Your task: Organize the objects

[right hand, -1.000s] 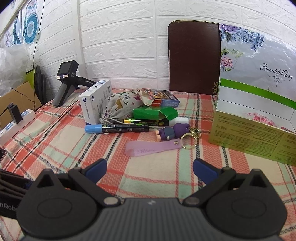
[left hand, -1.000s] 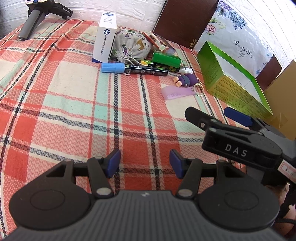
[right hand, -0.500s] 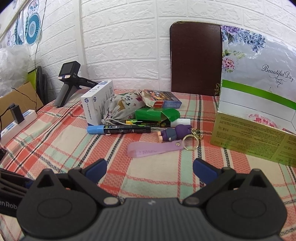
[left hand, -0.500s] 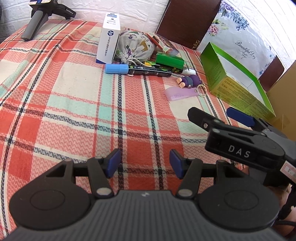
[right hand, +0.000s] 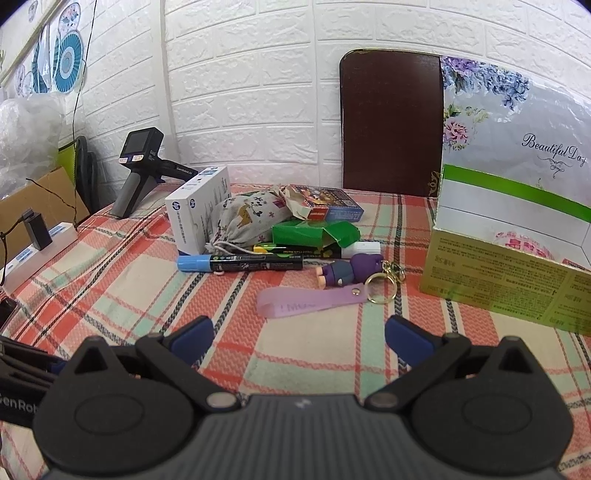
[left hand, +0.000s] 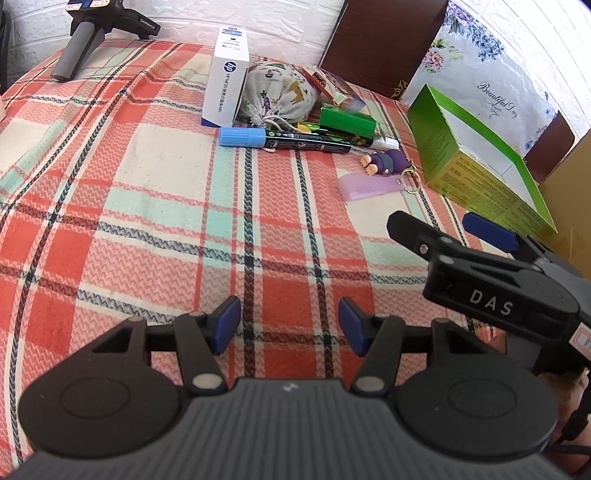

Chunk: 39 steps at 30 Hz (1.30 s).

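A clutter of objects lies on the plaid tablecloth: a white HP box [left hand: 227, 85] [right hand: 195, 214], a printed drawstring pouch [left hand: 279, 92] [right hand: 247, 218], a blue-capped black marker [left hand: 284, 138] [right hand: 240, 263], a green carton [left hand: 347, 122] [right hand: 314, 233], a purple bear keychain with lilac strap [left hand: 384, 164] [right hand: 343, 275], and a small card box [right hand: 325, 208]. An open green-and-gold box [left hand: 476, 162] [right hand: 513, 258] stands to the right. My left gripper [left hand: 290, 325] is open and empty over bare cloth. My right gripper [right hand: 297, 334] [left hand: 450, 229] is open and empty, just short of the strap.
A spare handheld gripper [left hand: 86, 35] [right hand: 142, 170] stands at the table's far left corner. A dark chair back [right hand: 391, 122] and a floral bag [right hand: 517, 122] sit behind the table. A cardboard box [right hand: 33, 199] and power strip [right hand: 33, 251] lie at the left.
Both grippers have moved slightly forward towards the pile, so the objects look a little nearer. Nothing on the table has moved.
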{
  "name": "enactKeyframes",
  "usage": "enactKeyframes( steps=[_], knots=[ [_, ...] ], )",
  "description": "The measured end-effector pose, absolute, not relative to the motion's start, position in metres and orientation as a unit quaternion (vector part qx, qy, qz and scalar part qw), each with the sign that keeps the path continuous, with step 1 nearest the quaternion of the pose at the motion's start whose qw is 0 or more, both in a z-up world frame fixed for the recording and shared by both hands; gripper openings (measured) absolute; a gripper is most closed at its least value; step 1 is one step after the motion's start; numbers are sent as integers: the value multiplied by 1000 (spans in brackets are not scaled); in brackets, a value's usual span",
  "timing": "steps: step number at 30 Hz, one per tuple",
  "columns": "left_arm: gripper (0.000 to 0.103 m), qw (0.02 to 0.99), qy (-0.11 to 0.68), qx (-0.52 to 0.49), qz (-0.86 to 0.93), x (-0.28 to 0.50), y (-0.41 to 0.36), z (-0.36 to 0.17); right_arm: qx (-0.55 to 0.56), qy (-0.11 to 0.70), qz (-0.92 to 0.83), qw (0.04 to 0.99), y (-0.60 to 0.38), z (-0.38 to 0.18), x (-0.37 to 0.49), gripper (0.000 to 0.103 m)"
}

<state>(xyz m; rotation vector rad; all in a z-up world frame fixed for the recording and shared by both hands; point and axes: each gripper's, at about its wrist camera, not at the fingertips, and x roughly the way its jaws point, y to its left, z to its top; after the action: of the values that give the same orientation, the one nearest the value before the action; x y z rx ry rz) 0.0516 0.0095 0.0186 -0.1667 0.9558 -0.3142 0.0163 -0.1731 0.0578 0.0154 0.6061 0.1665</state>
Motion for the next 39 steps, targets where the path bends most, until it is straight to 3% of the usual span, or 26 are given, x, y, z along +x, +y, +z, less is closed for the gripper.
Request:
enactKeyframes(
  steps=[14,26,30,36,39],
  knots=[
    [60,881,452,-65,-127,58,11,21,13,294,89,951,-178,56,18,103],
    [61,917,385,-70,-81,134,58,67,-29,263,159,951,-142,69,65,103],
    [77,931,350,-66,-77,164,55,86,-60,247,190,948,-110,74,92,102],
    [77,940,337,8,-44,222,32,82,-77,245,237,937,-67,62,120,95],
    [79,943,332,12,-33,233,45,78,-75,252,251,932,-52,56,133,86]
  ],
)
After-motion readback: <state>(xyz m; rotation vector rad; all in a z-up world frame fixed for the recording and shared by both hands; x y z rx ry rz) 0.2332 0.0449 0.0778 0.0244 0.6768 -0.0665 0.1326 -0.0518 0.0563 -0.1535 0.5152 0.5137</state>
